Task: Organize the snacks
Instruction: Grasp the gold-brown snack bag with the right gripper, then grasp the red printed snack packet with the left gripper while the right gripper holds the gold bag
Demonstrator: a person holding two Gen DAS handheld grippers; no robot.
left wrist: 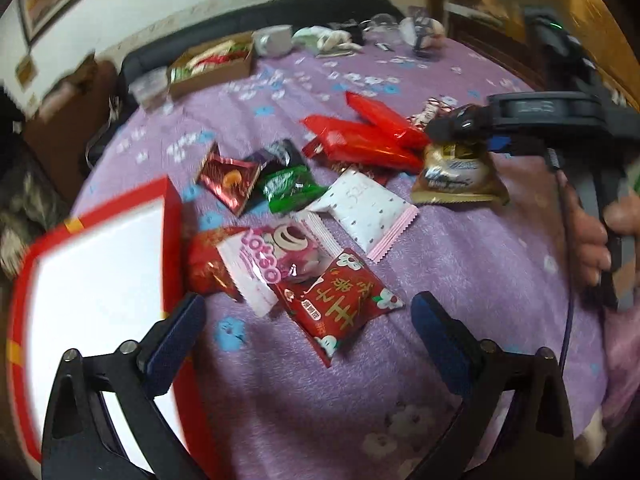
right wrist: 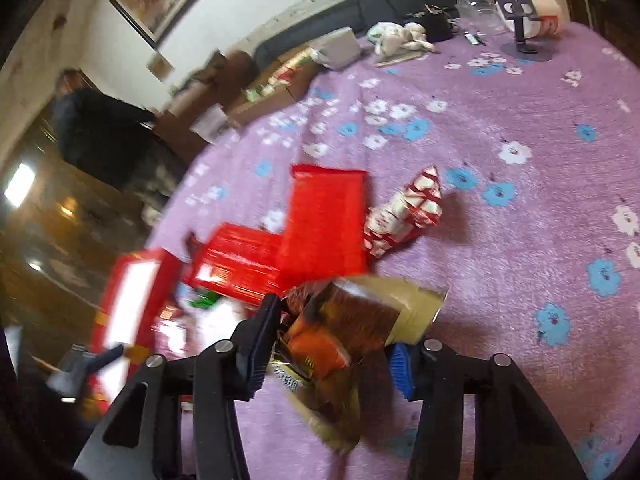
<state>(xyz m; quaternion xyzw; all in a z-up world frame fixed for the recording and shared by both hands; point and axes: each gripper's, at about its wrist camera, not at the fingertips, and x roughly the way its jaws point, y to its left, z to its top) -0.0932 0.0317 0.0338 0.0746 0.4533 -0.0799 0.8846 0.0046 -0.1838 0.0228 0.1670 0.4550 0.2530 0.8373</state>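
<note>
Snack packets lie scattered on a purple fleece cloth with blue and white flowers [left wrist: 460, 264]. The left gripper [left wrist: 308, 312] hangs over them with its two dark blue-padded fingers [left wrist: 178, 336] spread wide and nothing between them; just ahead of it lies a red foil packet with white flowers and gold characters [left wrist: 340, 304], overlapping a pink and white packet printed "LOTSO" [left wrist: 264, 264]. To the left sits a red cardboard box with a white inside [left wrist: 100, 280], blurred and cut off by the frame edge, partly behind the left finger. The right gripper [right wrist: 328, 344] has its fingers clamped on a gold and brown foil packet [right wrist: 360, 316]; in the left wrist view that packet [left wrist: 456, 176] hangs tilted, its lower end close to the cloth, and whether it touches cannot be told. In the right wrist view the packet is smeared by motion and its print is unreadable, and it hides much of the blue-padded finger [right wrist: 400, 368]. Behind it lie two long glossy red packets [right wrist: 316, 224], one overlapping the other, beside a red and white wrapped packet [right wrist: 404, 216]. Further packets, one white with dots [left wrist: 368, 208] and one green [left wrist: 292, 188], lie mid-cloth.
</note>
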